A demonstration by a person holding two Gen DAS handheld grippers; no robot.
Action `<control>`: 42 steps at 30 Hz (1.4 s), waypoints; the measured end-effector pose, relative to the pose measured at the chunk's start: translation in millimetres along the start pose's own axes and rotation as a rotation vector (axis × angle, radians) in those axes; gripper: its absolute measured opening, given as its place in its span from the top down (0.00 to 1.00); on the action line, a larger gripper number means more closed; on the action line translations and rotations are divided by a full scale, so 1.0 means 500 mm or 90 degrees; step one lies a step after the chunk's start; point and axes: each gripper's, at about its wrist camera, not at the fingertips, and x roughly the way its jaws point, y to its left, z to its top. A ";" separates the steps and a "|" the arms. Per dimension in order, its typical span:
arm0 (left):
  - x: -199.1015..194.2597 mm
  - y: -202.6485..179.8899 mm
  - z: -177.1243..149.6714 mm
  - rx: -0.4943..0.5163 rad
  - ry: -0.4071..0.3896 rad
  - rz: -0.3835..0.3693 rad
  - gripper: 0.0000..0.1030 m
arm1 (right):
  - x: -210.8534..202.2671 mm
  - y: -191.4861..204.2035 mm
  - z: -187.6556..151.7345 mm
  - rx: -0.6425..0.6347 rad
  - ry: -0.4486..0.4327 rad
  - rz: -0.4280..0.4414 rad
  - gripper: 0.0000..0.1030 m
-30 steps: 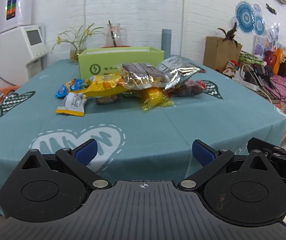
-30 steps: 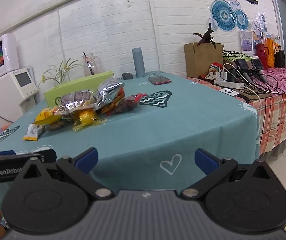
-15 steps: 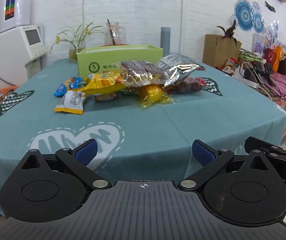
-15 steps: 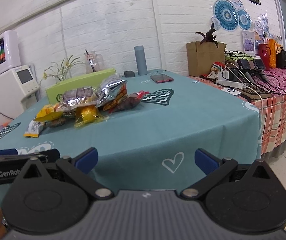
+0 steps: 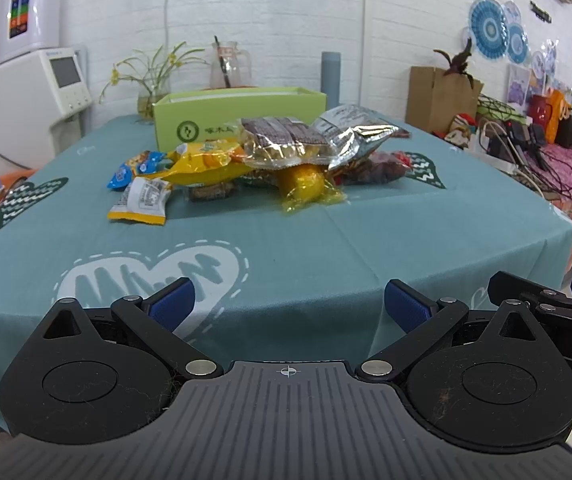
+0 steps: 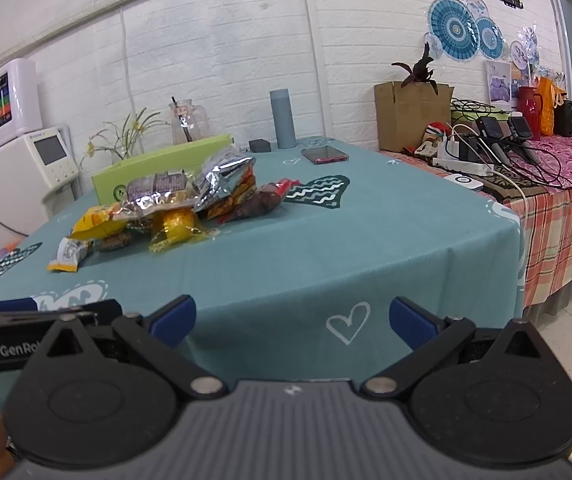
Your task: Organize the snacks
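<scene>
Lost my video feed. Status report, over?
Left gripper and right gripper open, empty, short of table. Heap of crinkly snack packets untouched before open green cardboard box. Path clear.

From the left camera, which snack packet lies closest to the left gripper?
The small white-and-yellow packet, at the pile's front left edge, lying flat on the tablecloth; every other packet sits farther back.
</scene>
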 end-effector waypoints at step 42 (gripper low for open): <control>0.126 0.117 0.083 -0.122 0.062 0.031 0.13 | 0.210 0.055 0.084 -0.095 0.006 0.050 0.00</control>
